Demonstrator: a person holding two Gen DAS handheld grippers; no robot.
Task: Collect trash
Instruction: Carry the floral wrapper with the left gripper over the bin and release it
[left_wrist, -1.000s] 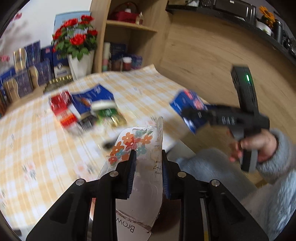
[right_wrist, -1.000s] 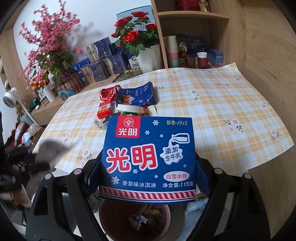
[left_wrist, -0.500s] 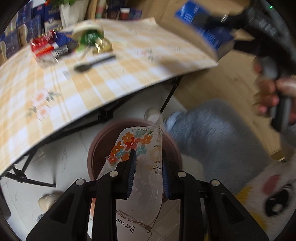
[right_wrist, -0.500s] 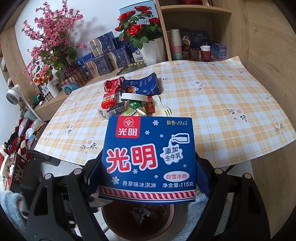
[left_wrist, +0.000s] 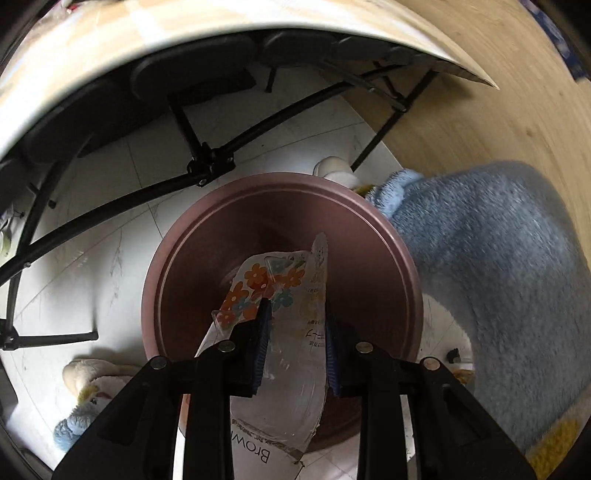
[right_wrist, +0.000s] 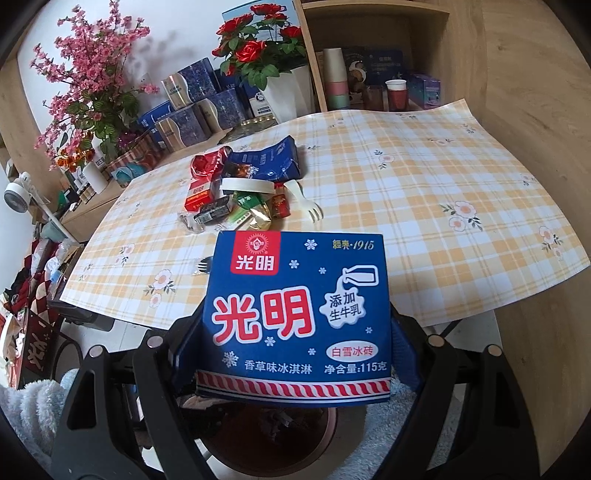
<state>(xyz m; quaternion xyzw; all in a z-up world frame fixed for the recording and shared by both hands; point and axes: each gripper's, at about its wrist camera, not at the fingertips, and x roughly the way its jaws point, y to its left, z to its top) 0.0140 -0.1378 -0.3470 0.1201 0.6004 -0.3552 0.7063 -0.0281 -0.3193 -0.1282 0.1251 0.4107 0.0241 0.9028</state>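
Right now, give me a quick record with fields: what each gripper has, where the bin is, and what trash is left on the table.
left gripper: shut on a flower-printed plastic wrapper, pointing down over the bin
right gripper: shut on a blue ice cream carton, above the bin
bin: round brown bucket on the white floor, beside the table
table: yellow checked tablecloth
trash left: pile of wrappers, white plastic fork
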